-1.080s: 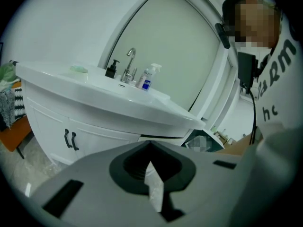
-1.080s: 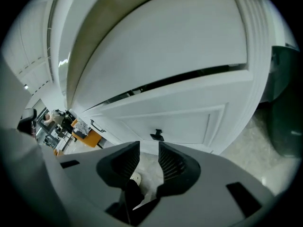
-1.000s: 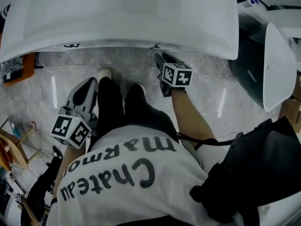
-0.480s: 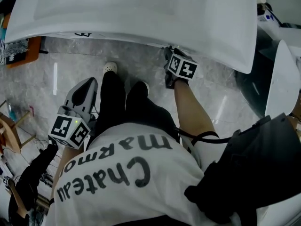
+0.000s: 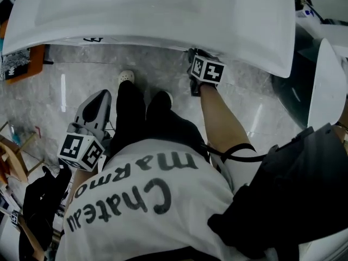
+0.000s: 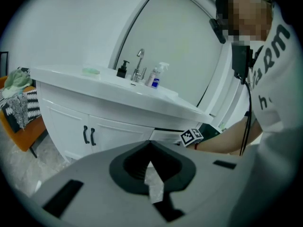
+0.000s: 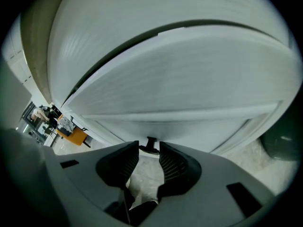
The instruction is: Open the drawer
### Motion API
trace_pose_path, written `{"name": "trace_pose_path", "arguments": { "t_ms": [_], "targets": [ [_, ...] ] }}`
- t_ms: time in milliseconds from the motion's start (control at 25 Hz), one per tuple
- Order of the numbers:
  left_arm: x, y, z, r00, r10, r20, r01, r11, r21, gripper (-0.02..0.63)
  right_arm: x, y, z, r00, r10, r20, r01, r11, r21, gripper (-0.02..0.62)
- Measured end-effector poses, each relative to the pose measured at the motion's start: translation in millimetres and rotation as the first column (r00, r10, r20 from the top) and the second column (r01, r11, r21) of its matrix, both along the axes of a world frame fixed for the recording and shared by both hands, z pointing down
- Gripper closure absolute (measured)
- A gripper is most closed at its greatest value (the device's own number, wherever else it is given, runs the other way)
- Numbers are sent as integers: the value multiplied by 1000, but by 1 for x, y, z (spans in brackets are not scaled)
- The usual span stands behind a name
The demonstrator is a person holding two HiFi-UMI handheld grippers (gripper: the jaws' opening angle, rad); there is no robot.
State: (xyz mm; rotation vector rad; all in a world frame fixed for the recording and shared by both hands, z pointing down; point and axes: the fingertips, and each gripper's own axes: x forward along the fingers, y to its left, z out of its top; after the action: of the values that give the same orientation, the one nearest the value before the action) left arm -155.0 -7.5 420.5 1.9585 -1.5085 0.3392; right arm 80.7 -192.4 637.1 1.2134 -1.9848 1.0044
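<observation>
The white vanity [image 5: 163,15] fills the top of the head view. My right gripper [image 5: 192,56] reaches in under its front edge. In the right gripper view, the white drawer front [image 7: 189,79] is close ahead, and its small black handle [image 7: 151,144] sits between the tips of the right gripper [image 7: 149,151]. The jaws are closing, with a gap still showing beside the handle. My left gripper [image 5: 102,95] hangs beside the person's left leg, away from the vanity. In its own view the left gripper [image 6: 150,145] is shut on nothing and looks at the vanity [image 6: 118,86] from the side.
Two cabinet doors with black handles [image 6: 88,135] sit left of the drawer. A faucet and bottles [image 6: 139,72] stand on the counter. An orange stool with cloth [image 5: 24,69] is at the left, a dark bin [image 5: 291,91] at the right. The person's shoes [image 5: 126,78] are by the vanity base.
The right gripper has moved forward until its tips are under the counter edge. The left gripper stays by the leg.
</observation>
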Motion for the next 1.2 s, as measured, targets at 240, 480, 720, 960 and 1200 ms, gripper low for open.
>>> {"name": "trace_pose_path", "arguments": {
  "t_ms": [240,480,720,960,1200],
  "targets": [
    [-6,2,-7,1000,-28,10,27,1000,7,598,1,1,0,1000,-30,-5,29,999,-25,455],
    [-9,10,-10,999,-29,20,29,1000,9,598,6,2,-1,999,41,-5,-41,998,-43,449],
    [-6,13,-10,1000,-15,19,14,1000,18,598,5,3,0,1000,9,-24,-10,998,-59,459],
    [-6,23,-12,1000,-18,17,17,1000,20,598,7,5,-3,999,12,-42,-14,998,-64,462],
    [-13,37,-3,998,-57,4,57,998,17,597,7,6,-3,998,12,-55,-15,999,-52,468]
  ]
}}
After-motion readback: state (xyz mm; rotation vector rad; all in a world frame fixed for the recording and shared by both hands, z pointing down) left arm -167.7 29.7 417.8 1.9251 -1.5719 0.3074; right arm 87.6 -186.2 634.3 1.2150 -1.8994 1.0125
